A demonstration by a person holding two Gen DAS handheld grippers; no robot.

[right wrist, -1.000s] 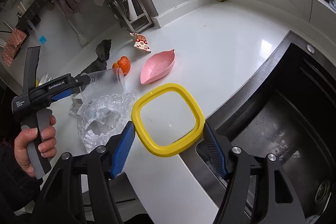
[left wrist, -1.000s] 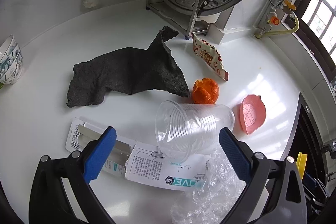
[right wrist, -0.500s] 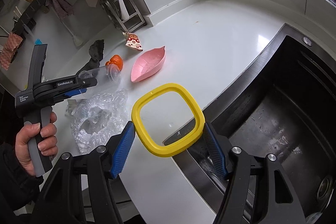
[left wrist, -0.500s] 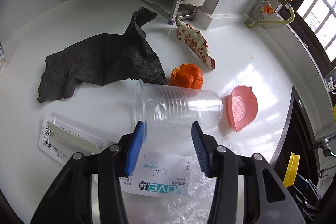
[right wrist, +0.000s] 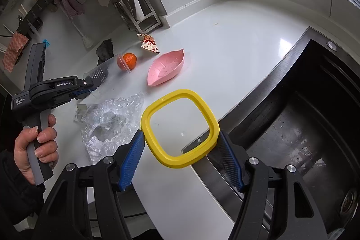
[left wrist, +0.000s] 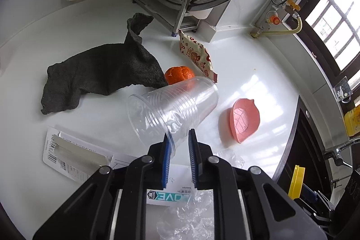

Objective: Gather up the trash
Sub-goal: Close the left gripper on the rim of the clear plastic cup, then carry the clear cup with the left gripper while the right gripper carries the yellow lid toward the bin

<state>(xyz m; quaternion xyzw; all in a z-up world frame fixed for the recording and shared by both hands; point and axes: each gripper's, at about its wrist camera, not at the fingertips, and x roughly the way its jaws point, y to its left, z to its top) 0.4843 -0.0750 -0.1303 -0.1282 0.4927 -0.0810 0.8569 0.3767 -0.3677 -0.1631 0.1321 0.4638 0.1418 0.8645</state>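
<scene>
My left gripper [left wrist: 178, 138] jaws have just closed on the cup [left wrist: 173, 107] rim, right gripper [right wrist: 181, 158] holds the yellow bin [right wrist: 180, 127] by the sink, so nothing's binned yet: peel [left wrist: 179, 74], wrapper [left wrist: 196, 55], plastic film [right wrist: 112, 120], card [left wrist: 74, 156] all sit on the table [left wrist: 247, 73].

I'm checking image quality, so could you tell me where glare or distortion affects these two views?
Left wrist: window glare on the white countertop beside the clear plastic cup; fisheye bends the counter edge. Right wrist: sharp, sink dark, counter bright, edges curved.
</scene>
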